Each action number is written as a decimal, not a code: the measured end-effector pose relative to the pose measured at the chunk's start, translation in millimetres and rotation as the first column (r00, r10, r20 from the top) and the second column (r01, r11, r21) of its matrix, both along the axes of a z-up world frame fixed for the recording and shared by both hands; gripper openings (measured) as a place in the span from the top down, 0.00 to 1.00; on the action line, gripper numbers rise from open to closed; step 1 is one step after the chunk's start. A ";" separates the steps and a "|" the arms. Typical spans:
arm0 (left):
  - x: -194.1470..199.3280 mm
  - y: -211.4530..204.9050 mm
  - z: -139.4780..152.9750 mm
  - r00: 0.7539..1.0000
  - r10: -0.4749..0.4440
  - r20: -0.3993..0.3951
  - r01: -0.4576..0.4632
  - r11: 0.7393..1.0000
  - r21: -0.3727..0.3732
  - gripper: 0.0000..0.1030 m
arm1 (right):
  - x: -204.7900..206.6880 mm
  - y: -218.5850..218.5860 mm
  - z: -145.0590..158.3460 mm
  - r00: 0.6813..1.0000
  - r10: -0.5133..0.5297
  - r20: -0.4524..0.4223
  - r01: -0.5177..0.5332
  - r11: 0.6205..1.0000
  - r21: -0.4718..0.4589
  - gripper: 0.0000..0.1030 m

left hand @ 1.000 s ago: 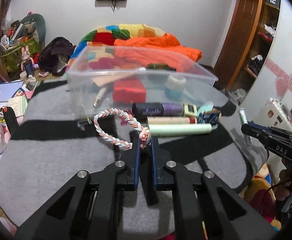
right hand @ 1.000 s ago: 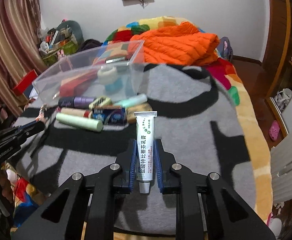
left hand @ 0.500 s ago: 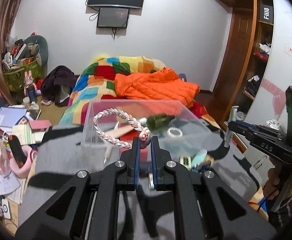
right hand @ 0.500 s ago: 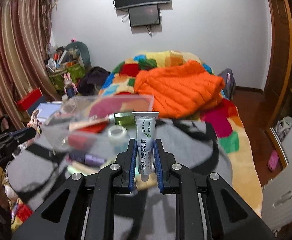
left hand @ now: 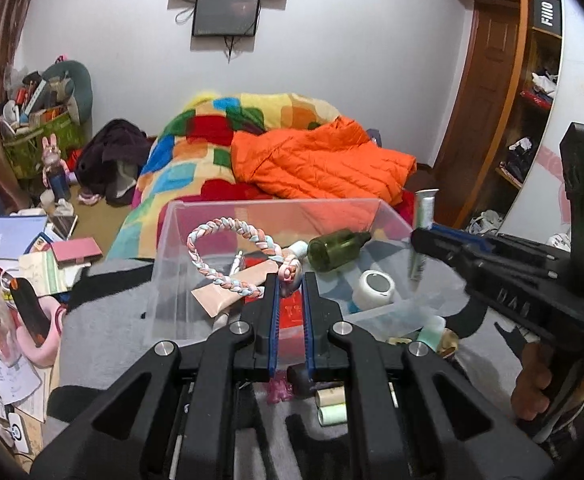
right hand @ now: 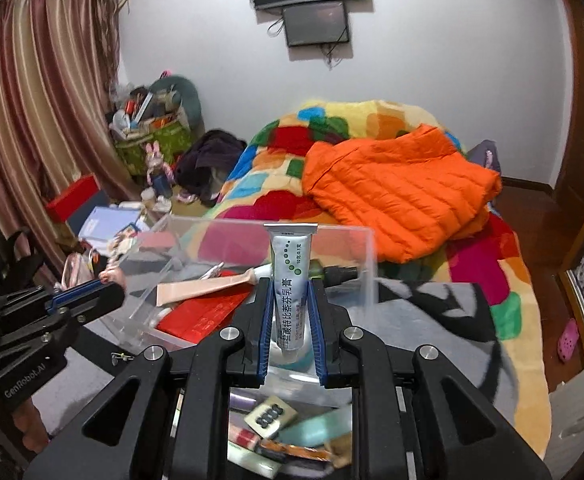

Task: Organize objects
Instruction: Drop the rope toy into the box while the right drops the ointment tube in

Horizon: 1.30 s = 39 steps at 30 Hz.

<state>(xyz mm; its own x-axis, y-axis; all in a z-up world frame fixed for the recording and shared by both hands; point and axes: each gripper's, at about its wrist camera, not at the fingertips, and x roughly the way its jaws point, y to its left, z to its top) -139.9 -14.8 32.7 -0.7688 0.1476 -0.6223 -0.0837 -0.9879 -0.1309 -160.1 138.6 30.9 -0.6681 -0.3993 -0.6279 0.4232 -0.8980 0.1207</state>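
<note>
My left gripper (left hand: 290, 276) is shut on one end of a pink, white and blue braided loop (left hand: 212, 248), which hangs over the clear plastic box (left hand: 160, 280). In the box lie a green glass bottle (left hand: 336, 248), a white tape roll (left hand: 376, 286), a beige tube (left hand: 228, 296) and a red packet. My right gripper (right hand: 290, 284) is shut on a white ointment tube (right hand: 290, 272), held upright over the near side of the box (right hand: 368, 264). Each gripper shows in the other's view: the right gripper (left hand: 418, 238) at the right, the left gripper (right hand: 110, 284) at the left.
Several small tubes and packets (right hand: 272, 420) lie on the grey and black blanket (left hand: 104, 320) in front of the box. Behind it are a patchwork quilt (left hand: 196, 152) and an orange jacket (left hand: 324, 164). Floor clutter (left hand: 20, 264) sits left, a wooden wardrobe (left hand: 492, 80) right.
Both grippers have risen and moved toward the box, each keeping its object. The loose items on the blanket have slid to the bottom of both views. The right gripper has come closer to the left one.
</note>
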 end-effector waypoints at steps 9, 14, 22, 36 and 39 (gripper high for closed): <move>-21.3 1.7 -19.5 0.996 -0.022 0.086 0.019 0.999 0.038 0.91 | -18.8 -30.2 -29.2 0.993 0.058 0.099 -0.063 0.997 0.047 0.85; -19.4 4.3 -20.2 0.997 -0.025 0.078 0.023 0.999 0.023 0.91 | -21.8 -36.9 -37.0 0.990 0.071 0.122 -0.078 0.995 0.059 0.85; -10.0 10.8 -13.1 0.999 -0.019 0.044 0.020 0.999 -0.029 0.76 | -10.7 -42.9 -30.9 0.992 0.086 0.089 -0.096 0.989 0.112 0.84; 36.4 17.6 10.3 0.998 0.003 -0.057 -0.008 0.997 -0.073 0.06 | 41.1 17.4 6.7 0.998 0.000 -0.058 0.007 0.993 0.118 0.26; 43.6 19.4 2.0 0.999 -0.020 -0.026 0.018 0.998 -0.054 0.05 | 51.9 36.0 7.6 0.995 -0.052 -0.084 0.064 0.988 0.139 0.19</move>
